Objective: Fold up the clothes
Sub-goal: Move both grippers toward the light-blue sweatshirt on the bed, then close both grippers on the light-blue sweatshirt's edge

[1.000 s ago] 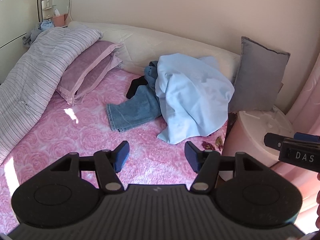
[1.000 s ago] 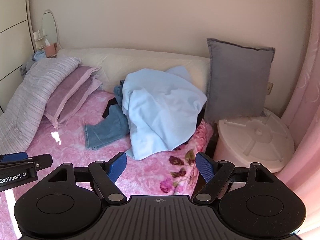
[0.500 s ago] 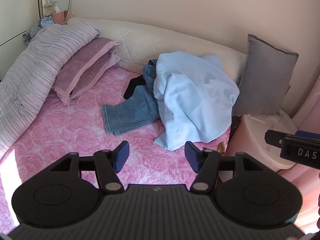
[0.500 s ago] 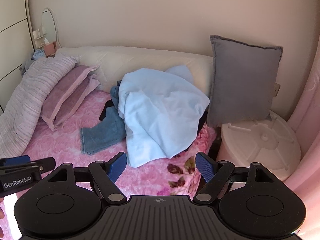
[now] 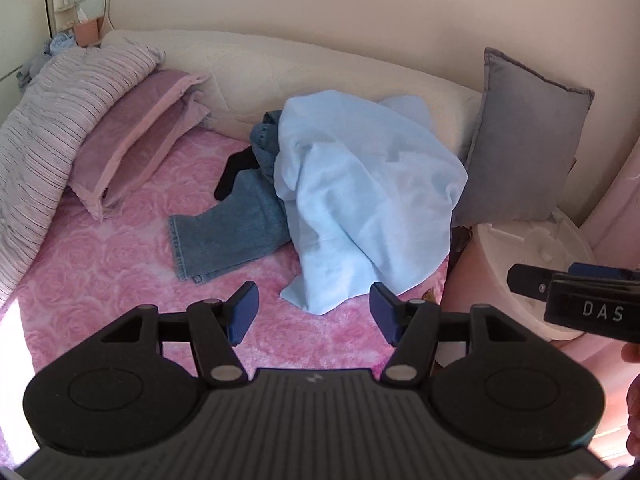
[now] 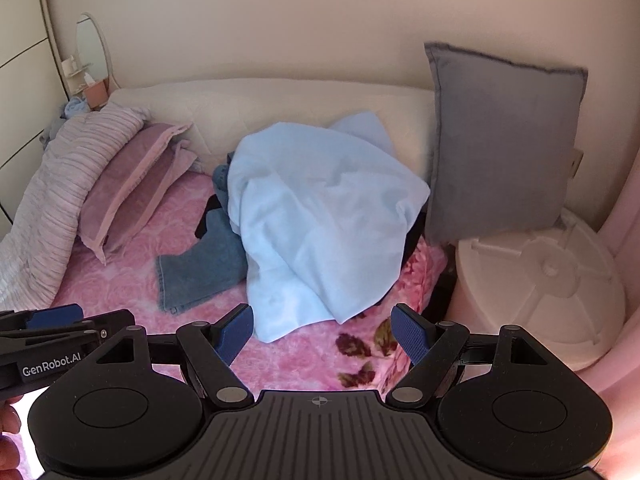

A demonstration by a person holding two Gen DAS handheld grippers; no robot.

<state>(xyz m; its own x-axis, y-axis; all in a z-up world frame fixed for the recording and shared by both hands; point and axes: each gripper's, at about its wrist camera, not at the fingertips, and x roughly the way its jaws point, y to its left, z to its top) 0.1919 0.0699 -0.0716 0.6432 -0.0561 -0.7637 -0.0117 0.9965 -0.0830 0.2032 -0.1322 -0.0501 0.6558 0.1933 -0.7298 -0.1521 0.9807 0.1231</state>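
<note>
Left wrist view: the left gripper (image 5: 314, 306) is held above the near part of a pink bed (image 5: 120, 280), its jaws wide apart and nothing between them. Ahead, a light blue garment (image 5: 360, 208) lies crumpled in a heap, draped over a pair of jeans (image 5: 228, 236) whose leg sticks out to the left. A black item (image 5: 234, 174) shows at the far left of the pile. The right gripper's tip is seen at the right edge.

Right wrist view: the right gripper (image 6: 322, 330) is likewise spread open and empty, aimed at the blue garment's near hem. A grey cushion (image 6: 500, 140) stands to the right, a white tub (image 6: 540, 288) beyond the bed edge.

Nothing lies folded. A clean fold is judged to be helped if the blue garment is gripped at two separate hem corners, lifted clear of the jeans, and spread flat on the open bedding to the near left.
</note>
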